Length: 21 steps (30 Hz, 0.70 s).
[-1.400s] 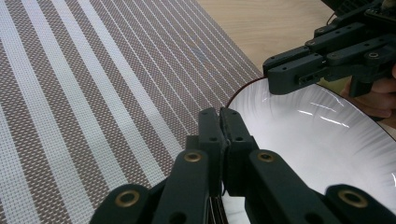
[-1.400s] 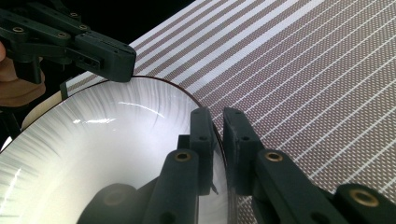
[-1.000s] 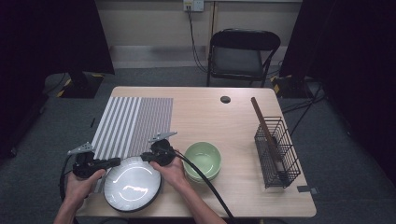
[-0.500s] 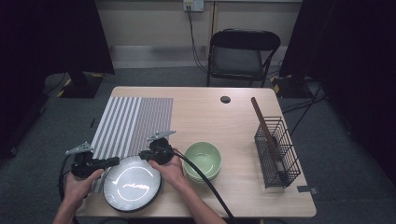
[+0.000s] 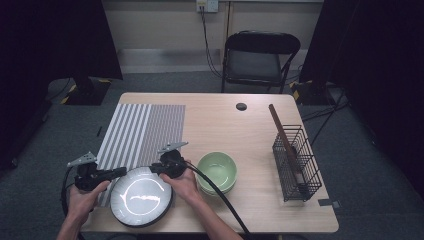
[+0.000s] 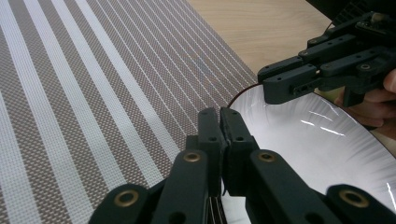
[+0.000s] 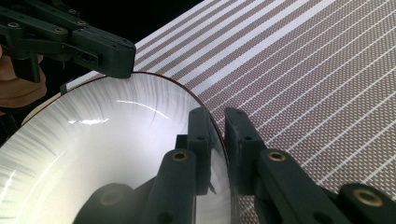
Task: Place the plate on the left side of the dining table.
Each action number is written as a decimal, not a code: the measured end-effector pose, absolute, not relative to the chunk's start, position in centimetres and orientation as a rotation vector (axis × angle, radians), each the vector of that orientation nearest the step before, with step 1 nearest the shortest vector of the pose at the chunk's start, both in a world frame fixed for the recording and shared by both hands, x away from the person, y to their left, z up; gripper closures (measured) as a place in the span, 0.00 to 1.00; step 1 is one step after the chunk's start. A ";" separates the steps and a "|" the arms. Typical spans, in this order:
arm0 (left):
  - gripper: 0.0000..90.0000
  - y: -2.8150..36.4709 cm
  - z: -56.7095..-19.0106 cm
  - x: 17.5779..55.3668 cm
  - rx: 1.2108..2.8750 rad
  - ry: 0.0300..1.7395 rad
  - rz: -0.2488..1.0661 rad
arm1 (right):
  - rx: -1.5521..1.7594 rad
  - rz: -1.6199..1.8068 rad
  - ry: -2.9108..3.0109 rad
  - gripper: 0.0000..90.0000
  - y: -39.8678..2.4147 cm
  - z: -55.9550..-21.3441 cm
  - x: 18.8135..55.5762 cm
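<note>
1. High view: the white plate (image 5: 141, 202) is being held at the table's (image 5: 250, 130) near edge, just left of the green bowl (image 5: 216, 171).
2. Its left rim is being clamped by the left gripper (image 5: 121, 172).
3. Its far rim is being pinched by the right gripper (image 5: 152, 169), beside the striped mat (image 5: 142, 132).

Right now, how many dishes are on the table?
2 for certain. A white plate sits at the near left edge, gripped at its rim by both grippers; a green bowl sits just right of it, possibly stacked on another.
</note>
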<state>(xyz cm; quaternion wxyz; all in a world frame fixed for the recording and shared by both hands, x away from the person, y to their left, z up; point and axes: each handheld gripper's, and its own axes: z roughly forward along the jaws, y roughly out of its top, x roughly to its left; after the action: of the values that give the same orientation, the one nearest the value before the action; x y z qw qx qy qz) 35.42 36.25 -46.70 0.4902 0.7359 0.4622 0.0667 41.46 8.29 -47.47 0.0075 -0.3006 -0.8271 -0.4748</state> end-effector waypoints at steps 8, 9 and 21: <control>0.96 35.7 -46.8 35.6 1.832 1.125 0.166 | -0.946 -1.487 -2.586 0.91 8.2 -47.4 41.4; 0.96 35.7 -46.7 35.6 1.835 1.123 0.180 | -0.945 -1.486 -2.586 0.91 8.2 -47.4 41.4; 0.96 36.3 -46.2 35.7 1.783 1.138 0.197 | -0.907 -1.526 -2.590 0.92 8.7 -46.7 42.0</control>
<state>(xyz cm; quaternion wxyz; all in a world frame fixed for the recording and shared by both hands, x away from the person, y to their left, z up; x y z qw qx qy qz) 35.70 36.34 -46.23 0.4870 0.7330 0.4680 0.0809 42.00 8.69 -46.74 0.0008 -0.2888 -0.8249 -0.4860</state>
